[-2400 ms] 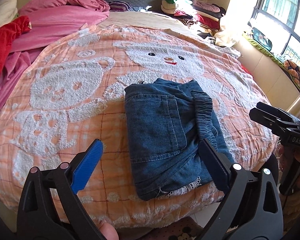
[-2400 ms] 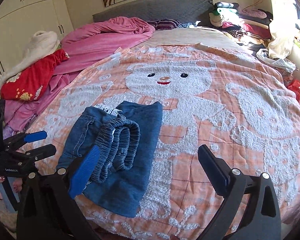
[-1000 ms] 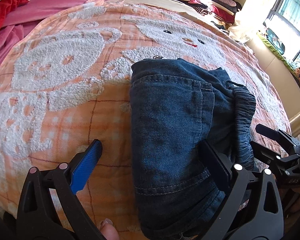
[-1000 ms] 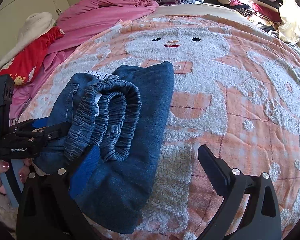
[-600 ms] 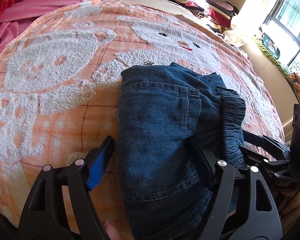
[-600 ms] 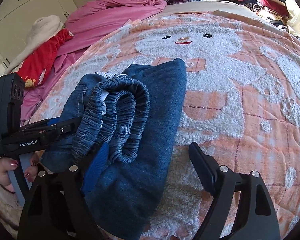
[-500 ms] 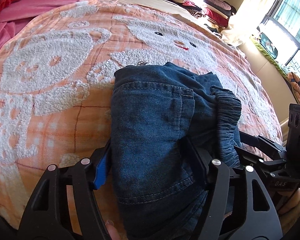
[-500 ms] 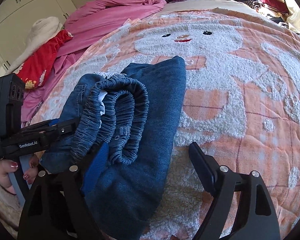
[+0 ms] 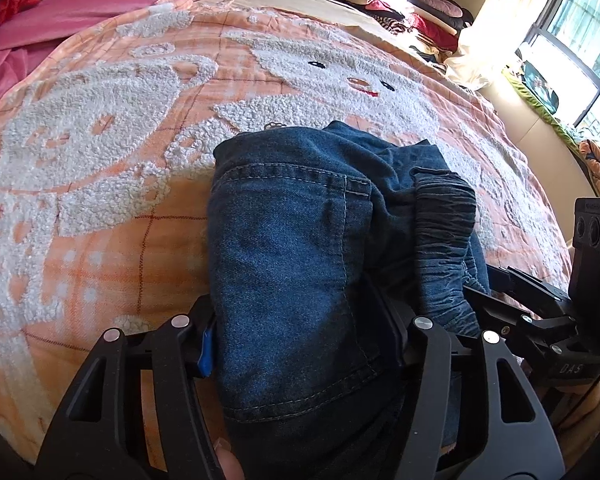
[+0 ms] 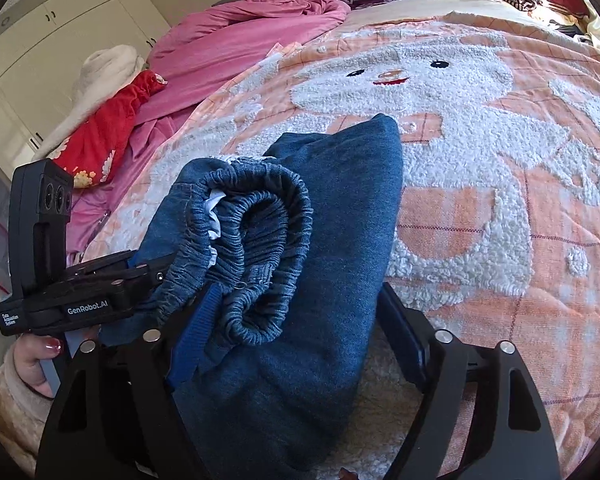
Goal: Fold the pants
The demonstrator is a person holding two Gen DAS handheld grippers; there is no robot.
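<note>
While both of my tongs close in from the near edge of the bed, the pants (image 9: 300,248) lie as a folded denim bundle on the orange bear blanket (image 9: 100,200), close to that near edge.

1. Left tongs (image 9: 300,336): the jaws are closing with the bundle between them. The blue pad sits against the bundle's left side and the dark pad is sunk into the denim on the other side, so I read this as a clamp on the pants across the pocket half.

2. Right tongs (image 10: 296,336): the jaws are closing with the bundle between them. The blue pad is tucked against the gathered waistband (image 10: 260,232); the outer pad stands at the smooth outer fold, touching it or just beside it. I cannot tell for certain that this pad presses yet.

3. Governing relation: the bundle's long axis runs away from me, from the near bed edge toward the bear's face. Both tongs point along that axis and straddle the bundle across its short width, at its near end. The 2 tongs sit just beside each other, left on the pocket side, right on the waistband side, so neither hand is clearly nearer.

4. Judgement: the folding looks largely done. The next move probably calls for both tongs to carry the near end together, keeping level so the layers do not slide apart.
</note>
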